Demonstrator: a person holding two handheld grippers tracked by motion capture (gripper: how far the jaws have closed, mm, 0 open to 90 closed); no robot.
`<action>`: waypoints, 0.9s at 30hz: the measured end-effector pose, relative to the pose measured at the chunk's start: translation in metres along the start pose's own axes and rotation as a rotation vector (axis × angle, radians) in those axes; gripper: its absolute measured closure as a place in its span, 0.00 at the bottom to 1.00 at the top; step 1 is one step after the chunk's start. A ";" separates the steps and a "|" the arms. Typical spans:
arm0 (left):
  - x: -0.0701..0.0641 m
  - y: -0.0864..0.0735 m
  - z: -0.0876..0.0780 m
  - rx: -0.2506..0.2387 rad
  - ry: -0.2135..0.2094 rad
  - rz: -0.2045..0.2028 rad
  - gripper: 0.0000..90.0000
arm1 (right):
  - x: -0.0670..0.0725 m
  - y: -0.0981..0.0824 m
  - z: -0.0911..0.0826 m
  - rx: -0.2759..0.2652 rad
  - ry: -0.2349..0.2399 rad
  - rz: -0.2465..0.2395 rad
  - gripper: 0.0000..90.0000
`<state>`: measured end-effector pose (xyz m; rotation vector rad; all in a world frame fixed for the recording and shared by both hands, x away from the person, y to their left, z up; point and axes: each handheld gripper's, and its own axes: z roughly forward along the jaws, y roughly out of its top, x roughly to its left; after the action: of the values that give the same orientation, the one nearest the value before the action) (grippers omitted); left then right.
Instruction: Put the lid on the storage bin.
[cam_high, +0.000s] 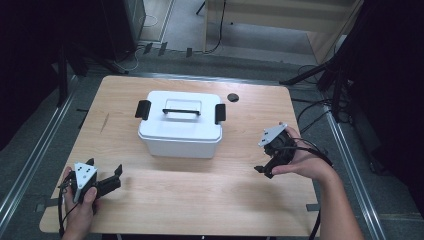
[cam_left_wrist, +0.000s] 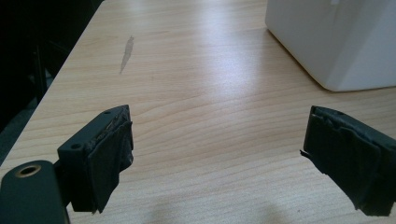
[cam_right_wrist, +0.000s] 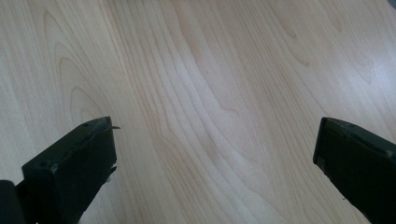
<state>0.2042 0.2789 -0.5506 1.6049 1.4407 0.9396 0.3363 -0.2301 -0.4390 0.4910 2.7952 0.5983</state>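
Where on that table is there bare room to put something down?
The wide strip of table between the left tool and right tool, in front of the white box, is bare. So are both sides of the box. A black disc sits behind it.

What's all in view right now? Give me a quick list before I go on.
Storage box: 1, white, lid on, middle of the table toward the far side.
Latches: 2, black, one at each end of the box's lid.
Lid handle: 1, black, lying in the recess on top of the lid.
Round disc: 1, black, on the table just behind the box's right end; too small to tell what it is.
Table: 1, light wood, with a grey scuff left of the box.
Left tongs: 1, black with grey plate, near left corner, jaws apart, nothing between them.
Right tongs: 1, black with grey plate, right of the box, jaws apart, nothing between them.
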 end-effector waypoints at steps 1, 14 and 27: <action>0.000 0.000 0.000 0.000 0.001 0.000 0.10 | 0.001 -0.003 0.001 -0.005 -0.001 0.005 0.00; 0.000 0.000 0.000 0.001 0.000 0.002 0.10 | 0.011 -0.035 0.010 -0.027 -0.012 0.060 0.00; 0.000 0.000 0.000 0.001 0.001 0.003 0.10 | 0.020 -0.066 0.019 -0.105 -0.030 0.131 0.00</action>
<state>0.2042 0.2786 -0.5506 1.6079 1.4403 0.9420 0.3057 -0.2726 -0.4872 0.6590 2.7021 0.7548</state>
